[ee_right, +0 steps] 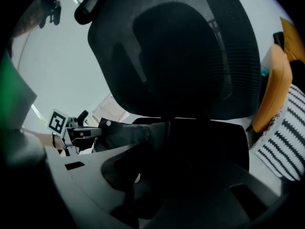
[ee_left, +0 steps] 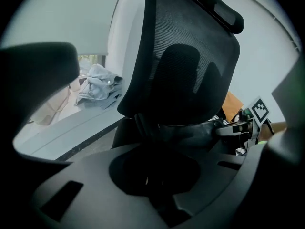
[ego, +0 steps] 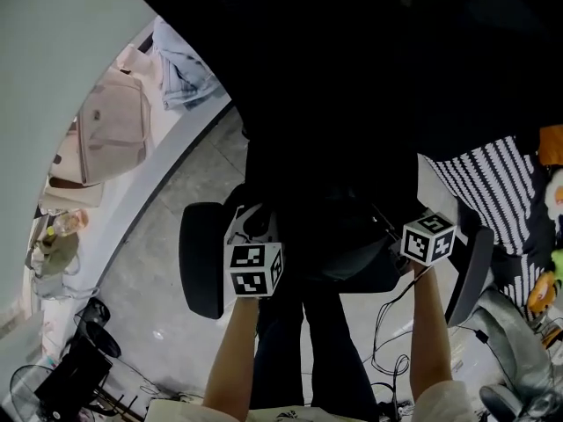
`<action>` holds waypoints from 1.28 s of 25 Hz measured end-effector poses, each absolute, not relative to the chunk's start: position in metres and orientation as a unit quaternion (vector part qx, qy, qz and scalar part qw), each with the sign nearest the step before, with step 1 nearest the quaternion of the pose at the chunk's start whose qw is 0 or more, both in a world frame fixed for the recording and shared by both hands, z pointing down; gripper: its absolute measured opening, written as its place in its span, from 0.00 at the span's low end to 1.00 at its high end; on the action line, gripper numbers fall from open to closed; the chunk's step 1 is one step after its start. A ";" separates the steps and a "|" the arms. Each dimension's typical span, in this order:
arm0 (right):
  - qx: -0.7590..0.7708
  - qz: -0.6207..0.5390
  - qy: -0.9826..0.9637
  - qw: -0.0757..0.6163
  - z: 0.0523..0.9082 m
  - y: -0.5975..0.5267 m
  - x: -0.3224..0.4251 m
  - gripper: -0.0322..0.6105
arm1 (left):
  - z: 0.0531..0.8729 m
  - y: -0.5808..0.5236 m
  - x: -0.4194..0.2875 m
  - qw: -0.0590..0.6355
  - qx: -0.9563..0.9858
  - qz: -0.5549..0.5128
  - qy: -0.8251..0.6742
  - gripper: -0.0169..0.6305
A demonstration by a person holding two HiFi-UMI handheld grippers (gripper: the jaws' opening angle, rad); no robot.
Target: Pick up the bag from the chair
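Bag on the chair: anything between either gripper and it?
Nothing visible. The black bag lies on the chair, with the left gripper at one end and the right gripper at the other, both with jaws apart. The armrests sit outboard of both.

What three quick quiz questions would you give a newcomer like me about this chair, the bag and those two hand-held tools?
1. Fill in: the bag between the left gripper and the right gripper is coloured ___.
2. True or false: the chair has a solid wooden back.
3. Pick one: in the head view, the striped cloth lies nearer A) the left gripper, B) the right gripper, C) neither.
Key: 1 black; 2 false, it is dark mesh; 3 B.
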State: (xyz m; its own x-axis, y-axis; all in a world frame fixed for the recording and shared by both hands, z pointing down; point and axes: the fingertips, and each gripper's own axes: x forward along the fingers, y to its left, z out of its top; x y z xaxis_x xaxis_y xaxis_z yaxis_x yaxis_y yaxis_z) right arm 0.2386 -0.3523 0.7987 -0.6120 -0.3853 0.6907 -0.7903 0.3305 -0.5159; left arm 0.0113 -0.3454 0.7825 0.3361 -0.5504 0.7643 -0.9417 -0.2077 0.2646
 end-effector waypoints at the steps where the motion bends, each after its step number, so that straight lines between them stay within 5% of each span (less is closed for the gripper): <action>1: 0.381 0.431 -0.785 0.231 0.792 -0.347 0.237 0.25 | 0.778 -0.341 0.011 0.367 0.729 0.267 -0.512 0.08; 13: 0.478 0.374 -0.769 0.204 0.702 -0.303 0.233 0.20 | 0.709 -0.304 0.007 0.371 0.745 0.222 -0.508 0.07; 32: 0.571 0.262 -0.768 0.126 0.494 -0.257 0.241 0.18 | 0.499 -0.299 0.021 0.230 0.812 0.164 -0.511 0.08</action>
State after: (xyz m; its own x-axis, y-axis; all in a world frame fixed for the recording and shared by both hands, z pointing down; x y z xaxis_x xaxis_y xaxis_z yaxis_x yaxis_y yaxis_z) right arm 0.2409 -0.2569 0.4945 -0.3168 -0.8111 0.4916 -0.9426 0.2116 -0.2583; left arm 0.0209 -0.2991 0.4995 0.4240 -0.7539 0.5018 -0.9051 -0.3721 0.2056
